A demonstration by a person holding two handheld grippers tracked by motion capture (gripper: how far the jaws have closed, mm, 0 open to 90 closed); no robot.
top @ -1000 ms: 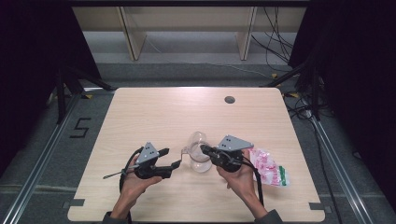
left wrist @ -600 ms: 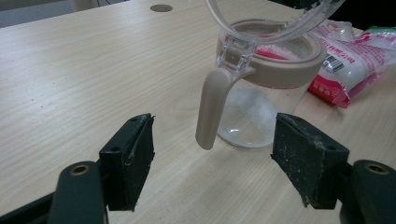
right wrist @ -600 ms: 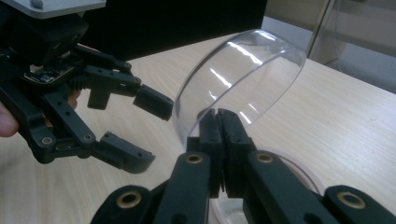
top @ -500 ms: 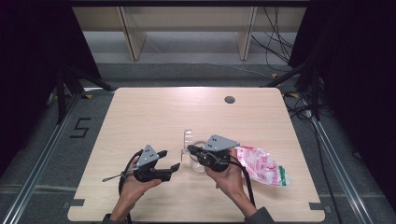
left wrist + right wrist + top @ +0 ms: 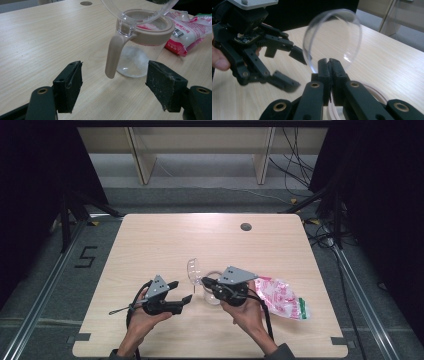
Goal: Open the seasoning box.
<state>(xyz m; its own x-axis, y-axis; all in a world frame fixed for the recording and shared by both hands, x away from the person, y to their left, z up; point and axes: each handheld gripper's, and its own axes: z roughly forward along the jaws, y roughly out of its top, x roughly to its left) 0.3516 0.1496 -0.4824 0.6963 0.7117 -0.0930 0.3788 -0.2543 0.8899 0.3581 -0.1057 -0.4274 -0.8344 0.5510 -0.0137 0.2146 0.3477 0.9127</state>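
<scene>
A clear jar with a beige rim and a beige handle stands on the wooden table, with a little white powder at its bottom. Its round clear lid is swung up and open. My right gripper is shut on the lid's edge and, in the high view, the right gripper sits over the jar. My left gripper is open, its jaws wide apart either side of the handle without touching it. In the high view the left gripper lies just left of the jar.
A pink and white plastic bag lies on the table right of the jar, also seen behind the jar as the bag. A dark round hole sits near the table's far edge. Cables trail on the floor beyond.
My right gripper has moved left over the jar with the lid in it, uncovering more of the bag. The left gripper has barely moved.
</scene>
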